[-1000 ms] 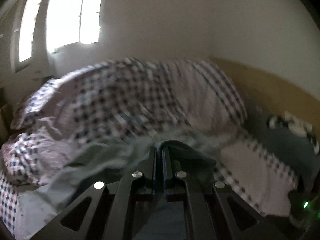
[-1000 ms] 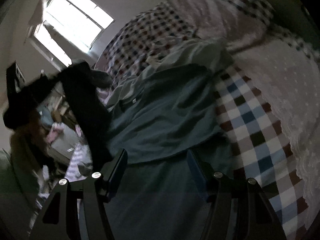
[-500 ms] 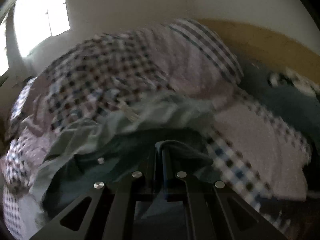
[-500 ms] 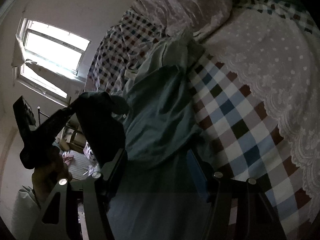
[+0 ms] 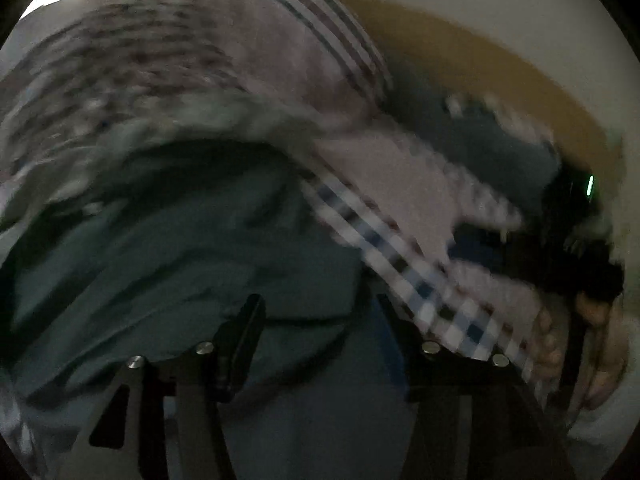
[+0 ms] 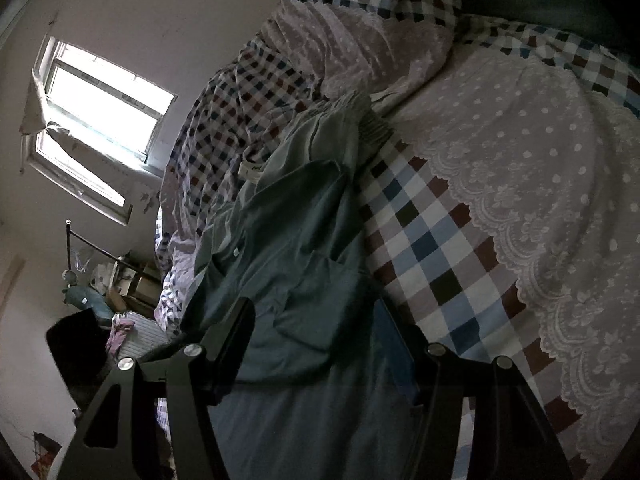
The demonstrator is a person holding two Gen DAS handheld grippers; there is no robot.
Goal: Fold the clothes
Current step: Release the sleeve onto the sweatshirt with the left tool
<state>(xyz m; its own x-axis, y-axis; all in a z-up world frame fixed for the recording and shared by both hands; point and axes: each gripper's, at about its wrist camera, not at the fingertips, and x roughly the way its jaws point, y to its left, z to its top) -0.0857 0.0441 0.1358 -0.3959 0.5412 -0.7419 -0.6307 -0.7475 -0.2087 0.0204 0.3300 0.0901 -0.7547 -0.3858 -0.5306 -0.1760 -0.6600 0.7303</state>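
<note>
Over on the left of my right-wrist view there's the bright window [image 6: 100, 120] in a pale wall, and below it a cluttered corner with a metal rack [image 6: 104, 252] and boxes. Next comes the heaped checked duvet [image 6: 240, 112] along the far edge of the bed. The teal garment [image 6: 292, 264] lies crumpled on the bed against that duvet, running down to the near edge under my claws. To its right the checked sheet [image 6: 424, 248] meets a white lace-trimmed, dotted cover [image 6: 560, 184] spreading to the right edge.

My left claw [image 5: 316, 320] has just been opening; a second ago it was pinched together on a fold of the teal garment [image 5: 180, 260], and now its fingers stand apart with the cloth lying loose under the gap, nothing pressed. That view is badly blurred, and the window has slid almost out of the top-left corner. At its right edge I see a hand [image 5: 580, 340] on the black handle of the other tool.

My right claw [image 6: 316, 328] stands apart as before, over the garment without gripping. The raised dark gripper seen on the left half a second ago is gone from this view.
</note>
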